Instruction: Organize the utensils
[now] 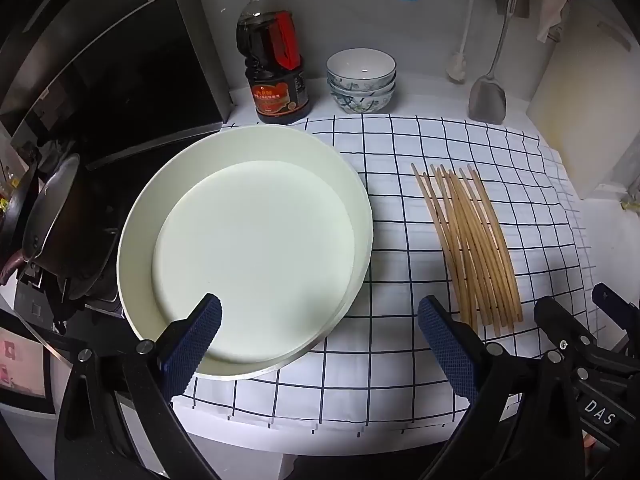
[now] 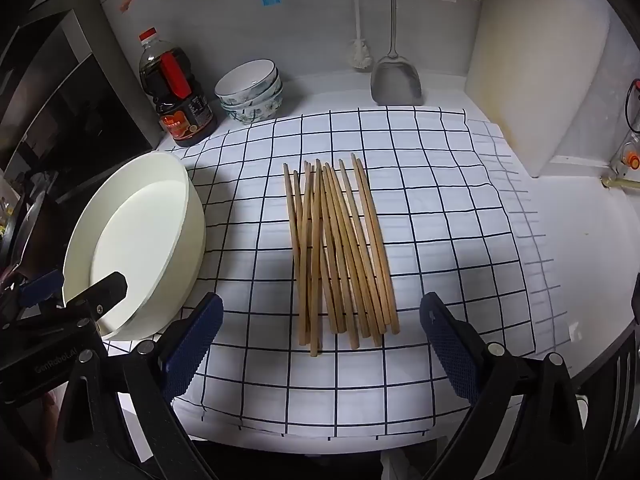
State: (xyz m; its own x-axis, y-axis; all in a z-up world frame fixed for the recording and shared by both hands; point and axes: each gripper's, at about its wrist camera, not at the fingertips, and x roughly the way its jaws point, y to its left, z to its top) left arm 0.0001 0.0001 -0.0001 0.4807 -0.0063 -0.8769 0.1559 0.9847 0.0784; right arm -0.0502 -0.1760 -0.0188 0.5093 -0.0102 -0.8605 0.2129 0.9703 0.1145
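Chopsticks: a loose bundle of wooden chopsticks (image 2: 340, 252) lies on the checked cloth (image 2: 440, 208), fanned and crossing one another, tips pointing toward the wall. The right wrist view has them dead centre; in the left wrist view they sit off to the right (image 1: 470, 248).
Round tray: a pale, shallow round tray (image 1: 140, 216) rests on the cloth's left part, well apart from the chopsticks, nothing in it. The left wrist view looks straight into it; the right wrist view catches it (image 2: 196, 216) only at the left edge.
Left gripper: left gripper (image 1: 320, 344) hangs above the near rim of the tray, fingers (image 1: 192, 344) spread wide with nothing between them. Its black frame also pokes into the right wrist view at lower left.
Right gripper: right gripper (image 2: 322, 344) hovers over the near ends of the chopsticks, fingers (image 2: 452, 348) wide apart and touching none of them.
Back of the surface: a dark sauce bottle (image 1: 276, 64) with a red cap stands beside a stack of patterned bowls (image 1: 362, 80); a metal spatula (image 2: 396, 76) and a white brush (image 2: 360, 52) hang against the wall.
Only in the left wrist view: a dark pan (image 1: 52, 216) at the left edge, beside the stove area.
Only in the right wrist view: a white cutting board (image 2: 532, 72) shown in full, leaning at the right, and the bare white surface (image 2: 592, 280) beyond the cloth.
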